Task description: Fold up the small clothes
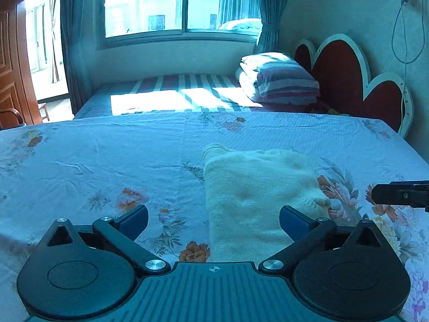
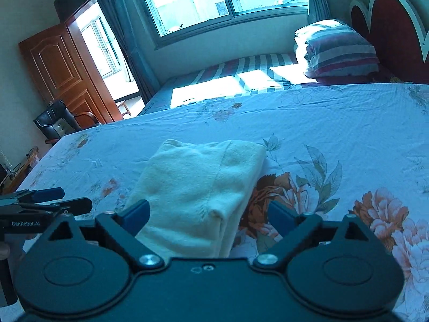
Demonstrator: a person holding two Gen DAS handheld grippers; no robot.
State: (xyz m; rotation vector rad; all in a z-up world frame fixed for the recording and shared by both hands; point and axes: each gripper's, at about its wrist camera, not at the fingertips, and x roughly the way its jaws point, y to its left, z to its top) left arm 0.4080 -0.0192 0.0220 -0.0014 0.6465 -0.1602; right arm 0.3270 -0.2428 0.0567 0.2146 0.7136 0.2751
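A small cream knit garment [image 1: 257, 187] lies folded into a narrow stack on the floral sheet [image 1: 107, 161]; it also shows in the right wrist view [image 2: 198, 185]. My left gripper [image 1: 213, 221] is open and empty, its fingers apart just above the garment's near left edge. My right gripper [image 2: 208, 216] is open and empty, its fingers spread over the garment's near end. The right gripper's tip shows at the right edge of the left wrist view [image 1: 399, 193]. The left gripper shows at the left edge of the right wrist view [image 2: 48, 201].
The floral sheet covers a raised surface in front of a striped bed [image 1: 174, 91] with folded striped bedding [image 1: 281, 77] and a red scalloped headboard [image 1: 346, 72]. A window [image 1: 179, 2] is behind. A wooden door [image 2: 67, 72] and a black chair [image 2: 56, 123] stand at the left.
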